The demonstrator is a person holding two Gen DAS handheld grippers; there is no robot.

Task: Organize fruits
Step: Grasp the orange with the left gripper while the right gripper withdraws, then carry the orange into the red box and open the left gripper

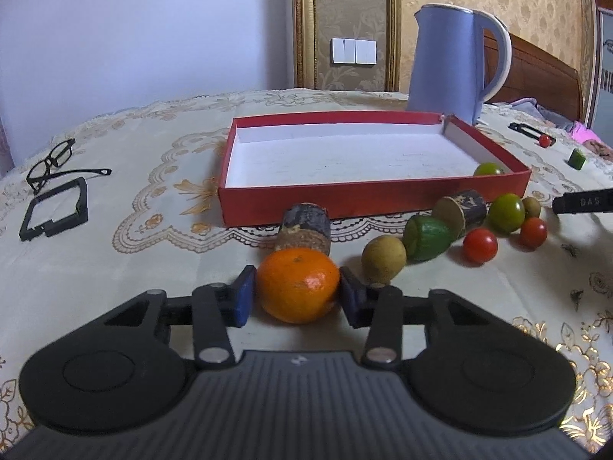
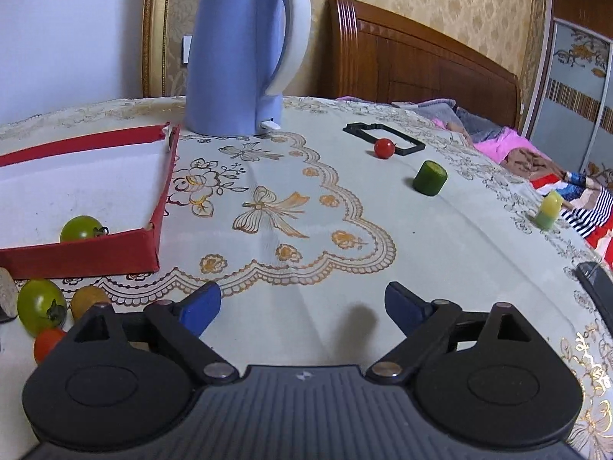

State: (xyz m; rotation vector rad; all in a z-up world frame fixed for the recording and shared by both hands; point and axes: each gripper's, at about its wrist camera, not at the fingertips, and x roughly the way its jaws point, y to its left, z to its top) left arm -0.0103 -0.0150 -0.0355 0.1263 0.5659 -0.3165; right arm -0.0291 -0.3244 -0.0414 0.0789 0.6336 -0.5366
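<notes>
In the left wrist view, the left gripper is low over the table, its two blue pads closed against the sides of an orange mandarin that sits on the cloth near the table's near edge. Just behind the mandarin lies a dark cork-like cylinder, touching the front wall of the red box, which occupies the middle of the table with a white floor. Inside the box, in its near right corner, rests one green tomato. To the right of the mandarin a cluster of fruit spreads along the box's front: a brownish kiwi-like fruit, a green cut fruit, a second cylinder, a larger green tomato and two red cherry tomatoes. Black eyeglasses and a black frame lie toward the left edge; a blue kettle stands behind the box. In the right wrist view, the right gripper hovers over bare cloth with its jaws spread wide and nothing between them. The red box is at the left with the green tomato in its near corner, the kettle behind it. Toward the far right edge lie a red cherry tomato touching a black frame, a green cucumber piece, and a pale yellow-green piece.
</notes>
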